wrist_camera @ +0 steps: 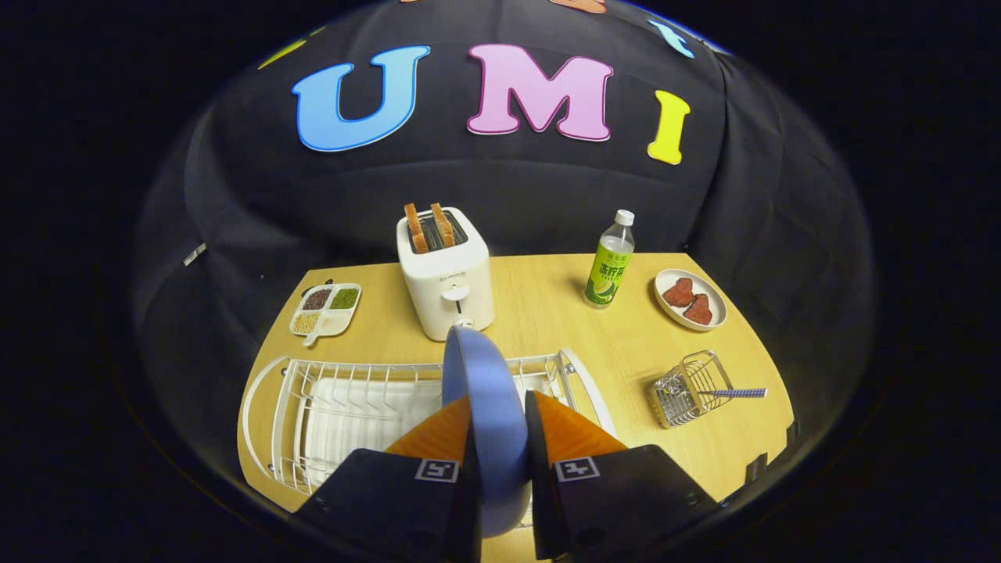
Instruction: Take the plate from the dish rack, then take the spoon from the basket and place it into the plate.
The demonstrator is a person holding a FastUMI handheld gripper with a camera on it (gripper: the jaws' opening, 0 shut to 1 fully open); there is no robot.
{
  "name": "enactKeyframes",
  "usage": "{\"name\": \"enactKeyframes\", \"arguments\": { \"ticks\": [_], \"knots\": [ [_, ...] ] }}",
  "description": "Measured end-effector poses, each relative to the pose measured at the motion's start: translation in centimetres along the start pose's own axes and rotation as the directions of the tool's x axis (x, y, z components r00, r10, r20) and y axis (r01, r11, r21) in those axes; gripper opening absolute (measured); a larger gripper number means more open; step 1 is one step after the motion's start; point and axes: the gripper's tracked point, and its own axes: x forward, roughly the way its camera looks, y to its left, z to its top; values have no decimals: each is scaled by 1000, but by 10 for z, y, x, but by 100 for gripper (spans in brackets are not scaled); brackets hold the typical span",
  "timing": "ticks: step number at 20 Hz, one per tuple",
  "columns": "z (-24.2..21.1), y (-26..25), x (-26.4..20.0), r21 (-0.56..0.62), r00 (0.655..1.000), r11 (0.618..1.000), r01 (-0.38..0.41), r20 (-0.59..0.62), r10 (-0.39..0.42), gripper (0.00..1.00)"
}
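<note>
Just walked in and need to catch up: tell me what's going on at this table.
A person's handheld gripper is shut on a blue plate, held on edge between its fingers above the white dish rack. Beyond the fingers, to the right, the spoon lies in the wire basket, not yet moved. Further back stand a toaster, a bottle, a divided tray and a small dish of food.

The gripper is pretty chunky: two wedge-shaped fingers taper forward out of boxy black mounts. Each mount has a little square black-and-white marker tag on top and round screw recesses lower down. Both fingers are pressing on the blue plate.
</note>
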Motion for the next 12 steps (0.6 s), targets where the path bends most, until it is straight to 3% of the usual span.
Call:
{"name": "enactKeyframes", "arguments": {
  "ticks": [3, 12],
  "knots": [
    [22, -22, 2, -9, 994, 998, 55, 93, -54, 28],
    [-3, -53, -15, 105, 992, 987, -123, 28, 120, 22]
  ]
}}
